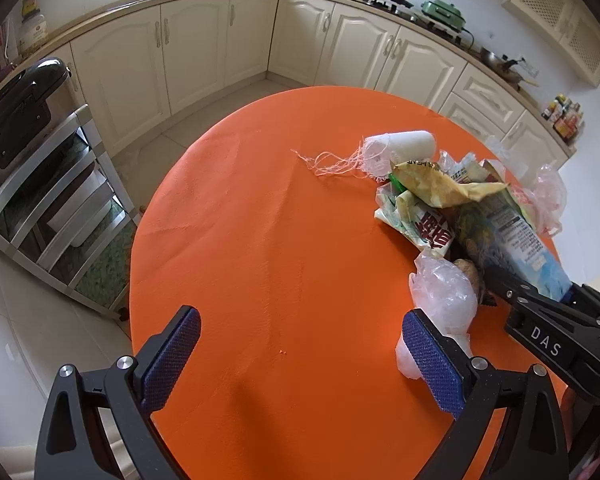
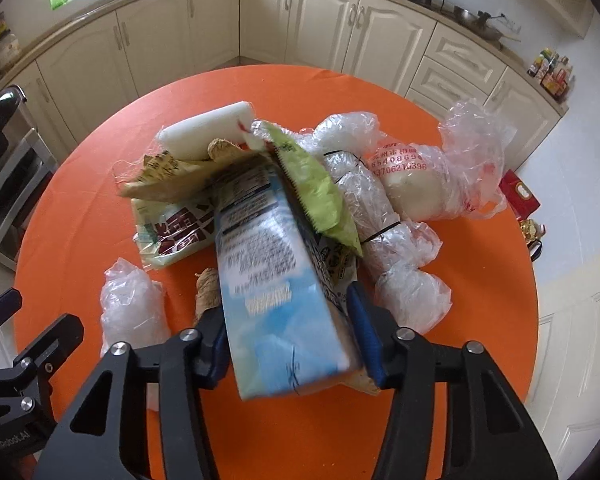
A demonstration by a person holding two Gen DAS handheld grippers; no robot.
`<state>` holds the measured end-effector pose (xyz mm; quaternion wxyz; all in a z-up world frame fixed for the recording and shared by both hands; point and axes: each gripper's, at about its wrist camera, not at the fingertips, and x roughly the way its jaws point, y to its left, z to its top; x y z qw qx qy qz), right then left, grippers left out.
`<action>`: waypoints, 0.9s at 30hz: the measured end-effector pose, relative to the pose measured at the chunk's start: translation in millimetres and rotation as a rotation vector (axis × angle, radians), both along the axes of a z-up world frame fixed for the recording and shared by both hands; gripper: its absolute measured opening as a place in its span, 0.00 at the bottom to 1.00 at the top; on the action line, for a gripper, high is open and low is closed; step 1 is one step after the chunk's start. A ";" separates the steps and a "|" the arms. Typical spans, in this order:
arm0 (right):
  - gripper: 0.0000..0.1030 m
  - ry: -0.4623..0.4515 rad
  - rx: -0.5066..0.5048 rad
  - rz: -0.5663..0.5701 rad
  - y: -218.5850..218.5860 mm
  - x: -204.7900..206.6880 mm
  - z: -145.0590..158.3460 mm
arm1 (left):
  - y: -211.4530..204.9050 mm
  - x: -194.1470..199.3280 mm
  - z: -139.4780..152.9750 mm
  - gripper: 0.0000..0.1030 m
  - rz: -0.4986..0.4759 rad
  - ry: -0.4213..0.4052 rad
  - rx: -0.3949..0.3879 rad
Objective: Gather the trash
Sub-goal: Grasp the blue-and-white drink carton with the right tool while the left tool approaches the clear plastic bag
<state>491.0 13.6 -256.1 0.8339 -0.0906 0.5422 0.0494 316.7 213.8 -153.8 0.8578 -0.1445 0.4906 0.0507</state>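
A heap of trash lies on the round orange table. In it are a blue-and-white carton, crumpled snack bags, a green wrapper, a white roll with frayed threads and clear plastic bags. My right gripper is shut on the carton's lower end, a blue pad pressed on each side. In the left wrist view that gripper grips the carton at the right. My left gripper stands open above bare cloth, holding nothing. A clear plastic wad lies beside its right finger.
A metal rack with an appliance on top stands on the floor left of the table. Cream kitchen cabinets run along the back. A red box sits at the table's right edge.
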 end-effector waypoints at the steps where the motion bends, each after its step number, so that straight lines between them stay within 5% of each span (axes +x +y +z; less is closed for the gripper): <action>1: 0.48 -0.009 0.005 0.003 0.2 -1.8 3.1 | -1.4 -1.8 2.1 0.96 -0.001 -0.005 -0.001; 6: 0.38 -0.050 0.088 0.009 -9.2 -15.8 26.3 | -9.2 -9.1 12.5 0.96 -0.024 -0.023 -0.004; 18: 0.38 -0.172 0.198 -0.123 -69.1 -58.0 77.2 | -47.2 -8.4 20.1 0.96 -0.125 -0.005 0.000; 27: 0.38 -0.181 0.193 -0.230 -103.6 -65.5 72.2 | -61.8 10.6 12.7 0.85 -0.164 0.026 0.007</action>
